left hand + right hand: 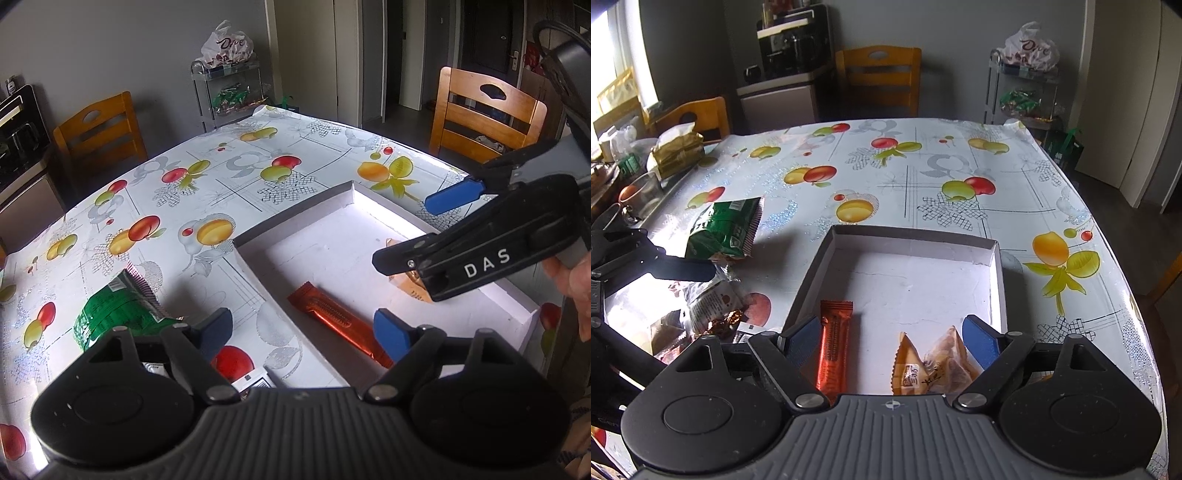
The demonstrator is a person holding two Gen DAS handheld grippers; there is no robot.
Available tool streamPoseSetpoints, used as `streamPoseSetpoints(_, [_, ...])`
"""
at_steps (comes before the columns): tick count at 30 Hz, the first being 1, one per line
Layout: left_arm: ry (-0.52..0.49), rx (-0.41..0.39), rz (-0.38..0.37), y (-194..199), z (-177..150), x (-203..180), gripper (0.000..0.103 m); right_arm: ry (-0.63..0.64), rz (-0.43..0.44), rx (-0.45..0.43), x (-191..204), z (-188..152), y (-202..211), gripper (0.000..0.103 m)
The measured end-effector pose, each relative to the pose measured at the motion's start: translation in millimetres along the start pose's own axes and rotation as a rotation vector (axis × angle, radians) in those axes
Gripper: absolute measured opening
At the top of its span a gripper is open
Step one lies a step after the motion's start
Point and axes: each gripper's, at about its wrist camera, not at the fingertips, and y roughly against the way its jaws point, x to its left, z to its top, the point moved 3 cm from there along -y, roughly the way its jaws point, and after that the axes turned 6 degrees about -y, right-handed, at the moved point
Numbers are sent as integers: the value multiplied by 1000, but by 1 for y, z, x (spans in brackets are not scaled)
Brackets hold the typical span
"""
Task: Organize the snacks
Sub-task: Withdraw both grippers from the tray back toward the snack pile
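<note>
Your left hand-held gripper (306, 332) is open, with nothing between its blue pads; one pad hangs over the worktop (923, 173), the other over the near edge of the white tray (912, 233). At 10 o'clock from that gripper, the green snack bag (724, 229) lies flat on the fruit-print cloth, outside the tray and well apart from its left wall. Just below the bag, at 7 o'clock from it, a heap of clear and foil wrapped snacks (709, 306) rests on the worktop, also outside the tray. Inside the tray, the orange bar (834, 343) lies lengthwise along the left wall, near but not touching it. At 3 o'clock from the bar, apart from it, the tan triangular packets (934, 363) sit in the tray's near right corner. Your right hand-held gripper (892, 339) is open above the tray's near end; the bar lies just beside its left pad, the packets just beside its right pad, and neither pad presses on anything.
</note>
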Motion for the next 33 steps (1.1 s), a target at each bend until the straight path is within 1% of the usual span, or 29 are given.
streamPoseSetpoints(19, [19,0,11,16,-16,12,86,2,-1,0,15,-2,0,86])
streamPoseSetpoints(24, [41,6,25,19,-21,19,86,7,8,-3,24,-1,-1,88])
streamPoseSetpoints(33, [95,17,63,26,-35,34,86,31,35,-2,35,7,-7,89])
